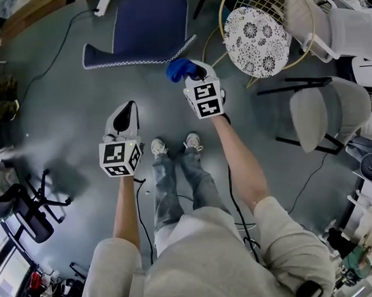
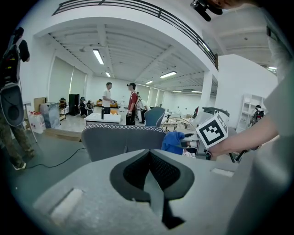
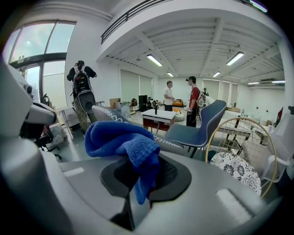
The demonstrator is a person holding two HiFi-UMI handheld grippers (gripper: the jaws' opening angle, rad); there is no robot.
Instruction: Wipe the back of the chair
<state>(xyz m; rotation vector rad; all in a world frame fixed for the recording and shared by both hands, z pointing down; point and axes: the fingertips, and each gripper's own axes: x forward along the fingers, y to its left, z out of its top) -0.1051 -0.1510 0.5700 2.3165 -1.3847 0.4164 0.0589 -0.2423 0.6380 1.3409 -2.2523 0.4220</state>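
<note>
- Blue looped-pile cloth [image 3: 126, 142], soft and bunched, was clamped between the closed jaws of the right gripper [image 3: 143, 176]. One fold hung down over the dark ribbed pads.
- Chair [image 1: 147, 23]: blue upholstery with a flat seat. The curved back was edged with a band of white zigzag stitching.
- The cloth sat just beside the stitched rim of the chair back, on the near side. Whether it touched the rim could not be told.
- Left gripper [image 2: 150, 167]: grey moulded body with textured black pads. The jaws met at their tips with nothing between them, farther from the chair back than the right gripper.
- Marker cube [image 1: 205, 99]: white faces, each printed with a black square-block pattern.
- Round cushion [image 1: 256, 32], right of the chair: white with a black floral print, set in a gold wire frame.
</note>
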